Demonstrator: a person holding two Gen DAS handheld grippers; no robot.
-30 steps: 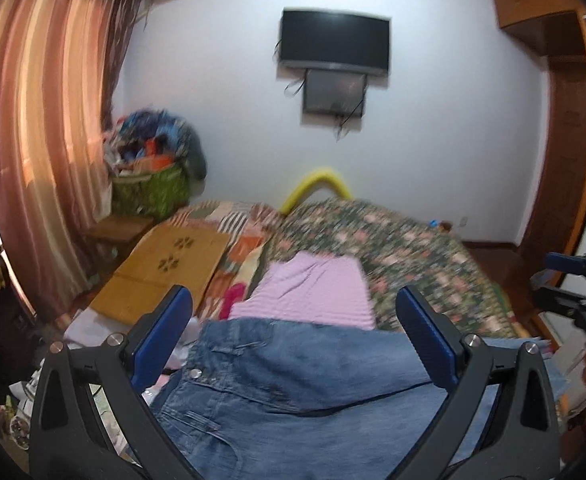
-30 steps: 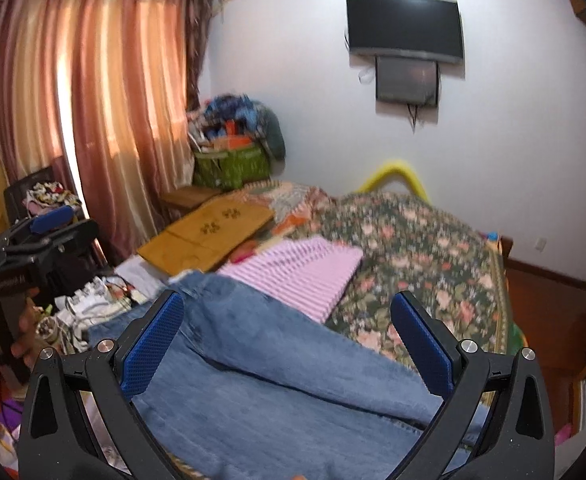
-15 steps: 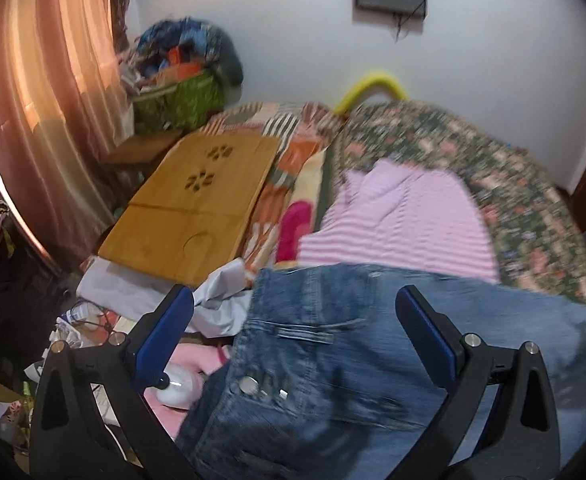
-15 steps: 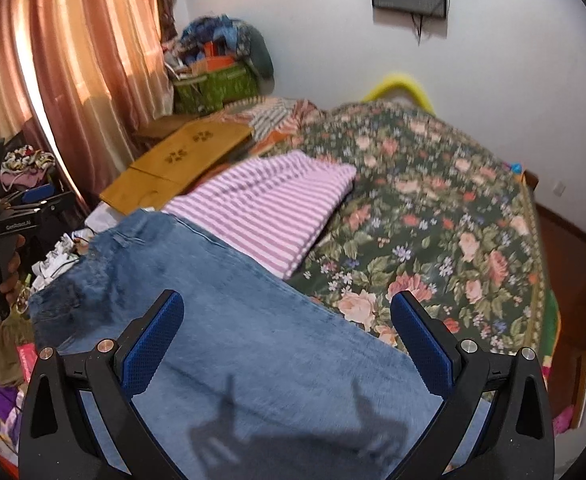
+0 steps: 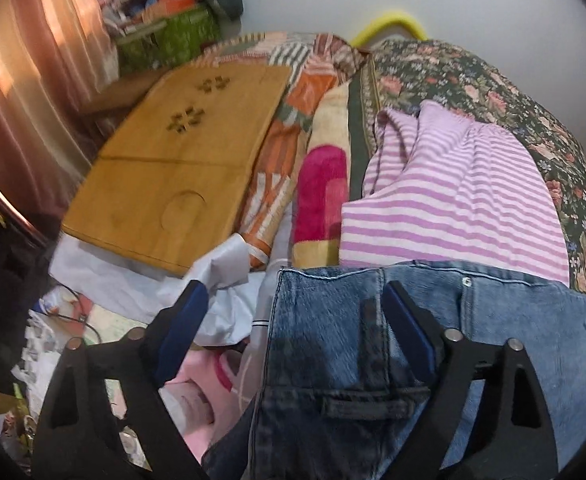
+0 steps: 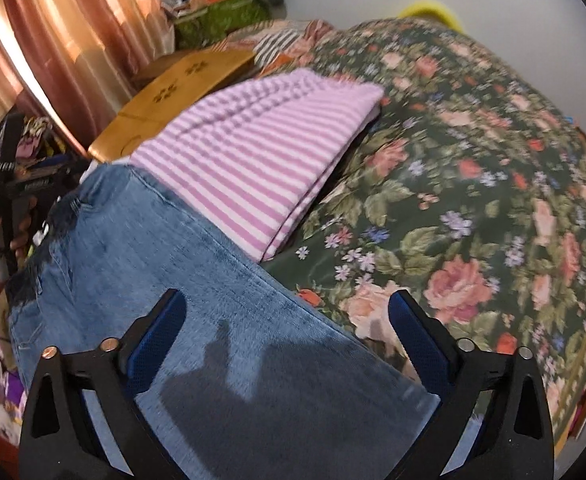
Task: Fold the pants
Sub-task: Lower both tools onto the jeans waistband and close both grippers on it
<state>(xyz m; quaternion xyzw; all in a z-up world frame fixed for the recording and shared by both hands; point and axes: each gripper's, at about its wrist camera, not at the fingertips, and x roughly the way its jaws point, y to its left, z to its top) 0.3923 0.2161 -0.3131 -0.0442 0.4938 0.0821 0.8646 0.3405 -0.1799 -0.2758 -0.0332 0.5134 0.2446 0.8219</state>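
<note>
Blue jeans (image 5: 473, 332) lie flat on the bed, waistband to the left and legs running right. In the left wrist view my left gripper (image 5: 293, 320) is open, just above the waistband corner, its jaws straddling that edge. In the right wrist view the jeans' leg (image 6: 229, 292) runs toward the hem at the lower right. My right gripper (image 6: 285, 320) is open, low over the leg near its far edge. The left gripper (image 6: 9, 196) also shows at the far left of that view, held by a hand.
A folded pink-striped cloth (image 5: 453, 204) lies just beyond the jeans, also in the right wrist view (image 6: 253, 152). The bed has a dark floral cover (image 6: 473, 200). A wooden lap tray (image 5: 173, 184) and white and pink clutter (image 5: 221, 312) lie left of the waistband.
Both grippers have tilted down and moved in close over the jeans. The left came over the waistband corner, the right over the leg. Both stayed open.
</note>
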